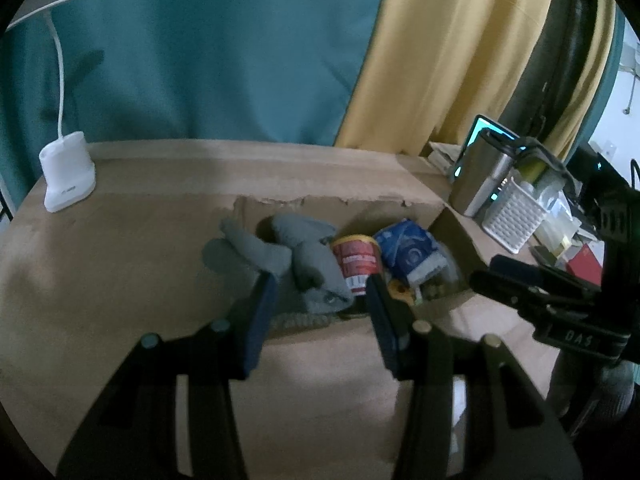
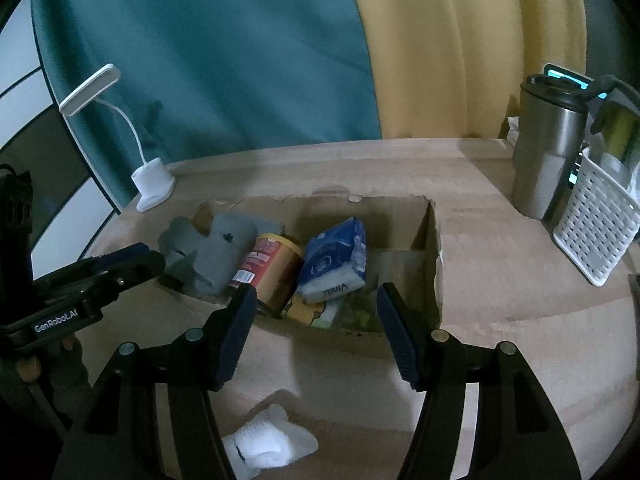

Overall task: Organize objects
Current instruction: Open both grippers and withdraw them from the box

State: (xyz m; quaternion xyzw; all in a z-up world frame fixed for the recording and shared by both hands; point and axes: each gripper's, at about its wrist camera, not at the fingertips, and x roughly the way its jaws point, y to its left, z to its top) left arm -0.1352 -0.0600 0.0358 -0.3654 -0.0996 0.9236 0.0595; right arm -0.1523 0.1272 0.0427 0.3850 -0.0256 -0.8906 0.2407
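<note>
An open cardboard box [image 2: 432,240] lies on the wooden table. In it are a grey plush toy [image 1: 296,252] [image 2: 216,248], a red and yellow can [image 1: 356,260] [image 2: 272,272], a blue tissue pack [image 1: 412,252] [image 2: 336,260] and small yellow items [image 2: 308,308]. My left gripper [image 1: 320,292] is open and empty, just above the box's near edge over the plush. My right gripper [image 2: 314,300] is open and empty above the box's front edge. A white soft item [image 2: 268,444] lies on the table under the right gripper.
A white desk lamp [image 1: 66,176] [image 2: 152,184] stands at the back left. A steel tumbler [image 2: 548,152] [image 1: 480,176] and a white perforated basket [image 2: 596,224] [image 1: 512,216] stand at the right. Teal and yellow curtains hang behind the table.
</note>
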